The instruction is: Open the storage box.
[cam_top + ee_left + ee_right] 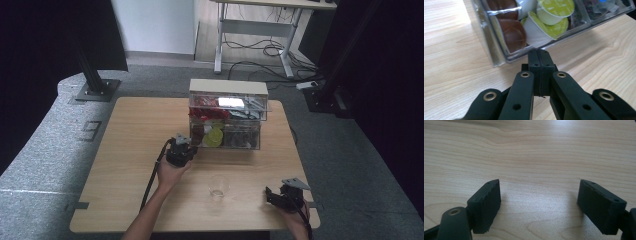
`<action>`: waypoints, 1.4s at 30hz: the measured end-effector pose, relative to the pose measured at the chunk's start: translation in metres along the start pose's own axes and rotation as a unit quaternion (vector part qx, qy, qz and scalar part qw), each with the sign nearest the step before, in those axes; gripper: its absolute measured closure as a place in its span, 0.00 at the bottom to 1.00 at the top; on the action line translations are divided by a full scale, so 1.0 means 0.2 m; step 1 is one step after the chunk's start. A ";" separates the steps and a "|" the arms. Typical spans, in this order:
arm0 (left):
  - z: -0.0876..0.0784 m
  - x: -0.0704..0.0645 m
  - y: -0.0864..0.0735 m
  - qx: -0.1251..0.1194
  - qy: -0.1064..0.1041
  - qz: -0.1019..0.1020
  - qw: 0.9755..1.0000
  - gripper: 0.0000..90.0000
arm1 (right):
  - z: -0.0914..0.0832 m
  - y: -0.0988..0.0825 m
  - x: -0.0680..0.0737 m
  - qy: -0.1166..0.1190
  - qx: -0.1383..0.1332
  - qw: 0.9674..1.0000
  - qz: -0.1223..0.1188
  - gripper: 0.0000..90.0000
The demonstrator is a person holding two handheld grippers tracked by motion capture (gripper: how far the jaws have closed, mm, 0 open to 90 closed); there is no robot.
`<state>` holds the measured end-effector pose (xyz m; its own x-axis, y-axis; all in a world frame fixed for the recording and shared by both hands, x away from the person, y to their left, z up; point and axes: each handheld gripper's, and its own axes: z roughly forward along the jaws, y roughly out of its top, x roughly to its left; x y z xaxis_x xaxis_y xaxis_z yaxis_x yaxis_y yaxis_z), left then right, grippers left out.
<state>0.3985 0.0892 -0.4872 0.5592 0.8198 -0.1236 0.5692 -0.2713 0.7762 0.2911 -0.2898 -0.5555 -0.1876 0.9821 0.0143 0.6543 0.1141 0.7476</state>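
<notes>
The clear drawer organiser [226, 121] of coffee capsules [544, 26] sits mid-table; the left gripper [539, 53], jaws pressed together at its lower front edge, risks shoving it rearward, while the right gripper [539, 202], spread empty, could clip the nearby glass [218, 187].

An organizer [226, 117] sits at the back of the desk [125, 150], pods [549, 22] inside; a glass [218, 188] stands before it.

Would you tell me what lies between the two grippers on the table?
A clear glass stands on the table between left gripper and right gripper, in the high view.
</notes>
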 end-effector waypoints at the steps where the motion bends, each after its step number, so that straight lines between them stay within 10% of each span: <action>1: 0.00 -0.01 0.00 0.001 0.001 0.003 1.000 1.00 | 0.00 0.00 0.00 0.000 0.000 1.000 -0.001 0.21; 27: 0.10 -0.06 0.03 0.038 0.009 0.031 0.999 1.00 | 0.00 0.00 -0.02 -0.004 0.001 1.000 0.002 0.21; 42: 0.07 -0.06 0.03 0.015 0.003 0.020 1.000 1.00 | 0.00 0.00 -0.03 -0.006 0.000 1.000 0.006 0.21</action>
<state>0.4030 0.0709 -0.4902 0.5789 0.8104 -0.0896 0.5646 -0.3192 0.7612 0.2913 -0.2951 -0.5554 -0.1714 0.9851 0.0153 0.6570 0.1027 0.7469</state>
